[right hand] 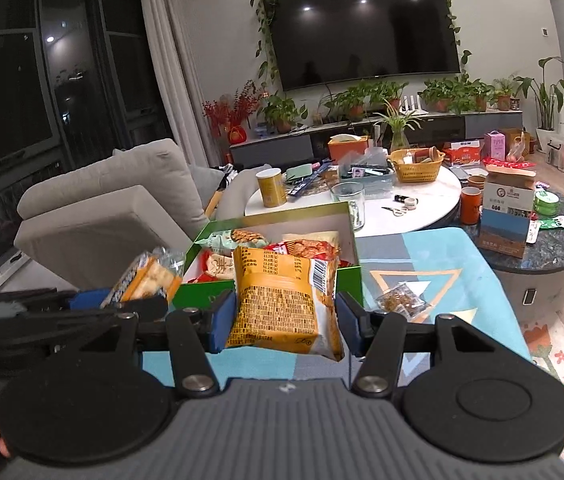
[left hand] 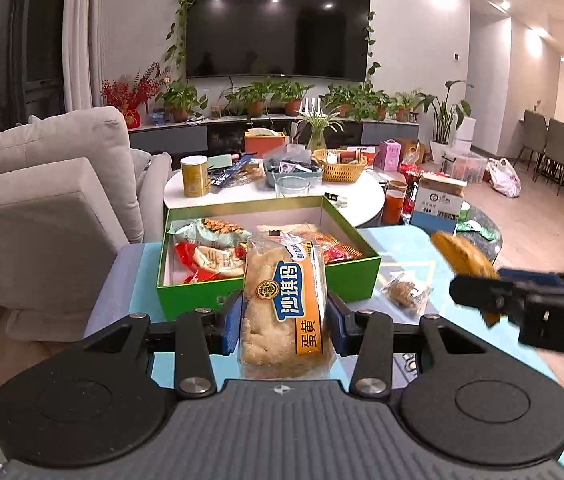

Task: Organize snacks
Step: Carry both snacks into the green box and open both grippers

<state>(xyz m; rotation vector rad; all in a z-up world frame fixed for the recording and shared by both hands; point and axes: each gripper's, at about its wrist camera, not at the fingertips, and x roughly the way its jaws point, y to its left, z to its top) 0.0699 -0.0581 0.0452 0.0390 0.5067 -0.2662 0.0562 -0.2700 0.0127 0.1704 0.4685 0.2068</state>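
Observation:
My left gripper is shut on a clear-wrapped sachima cake pack with a blue and orange label, held above the table just in front of the green box. My right gripper is shut on an orange snack bag, also raised near the green box. The box holds several snack packets. In the left wrist view the right gripper enters from the right with the orange bag. The right wrist view shows the left gripper carrying the cake pack at the left.
A small clear packet lies on the blue patterned tablecloth right of the box. Behind stands a cluttered round white table with a yellow can, a basket and a glass. A grey sofa flanks the left.

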